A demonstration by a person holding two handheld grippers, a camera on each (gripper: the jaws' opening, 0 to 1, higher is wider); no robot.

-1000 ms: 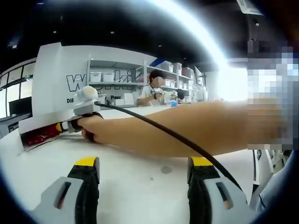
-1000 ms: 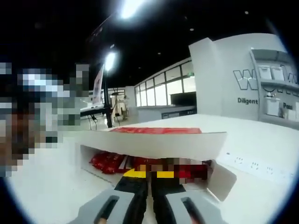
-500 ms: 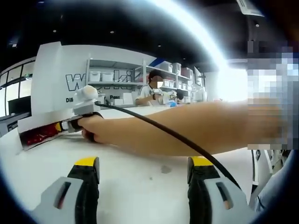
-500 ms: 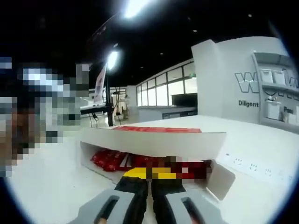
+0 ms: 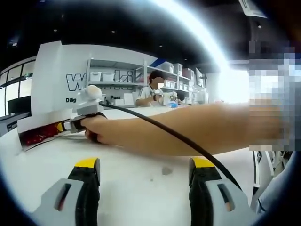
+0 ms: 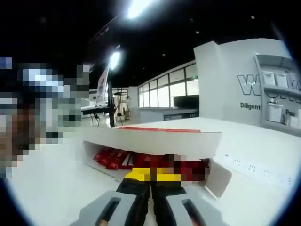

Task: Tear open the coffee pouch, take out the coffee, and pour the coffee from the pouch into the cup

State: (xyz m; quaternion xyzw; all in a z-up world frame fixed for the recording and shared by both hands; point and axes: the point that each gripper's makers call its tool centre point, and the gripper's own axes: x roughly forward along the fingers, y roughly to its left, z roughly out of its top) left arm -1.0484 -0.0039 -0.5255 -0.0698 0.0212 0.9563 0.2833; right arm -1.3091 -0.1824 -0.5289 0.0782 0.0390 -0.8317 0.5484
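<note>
Right gripper is clamped on a red coffee pouch inside the white box on the table. Left gripper sits wide open above the table, holding nothing.

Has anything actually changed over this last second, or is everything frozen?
Very little. The right claw stays shut on a red coffee pouch at the open white box; its view shifted slightly, suggesting a small pull back. The left claw stays open and empty above the white table. The box has not visibly moved.
</note>
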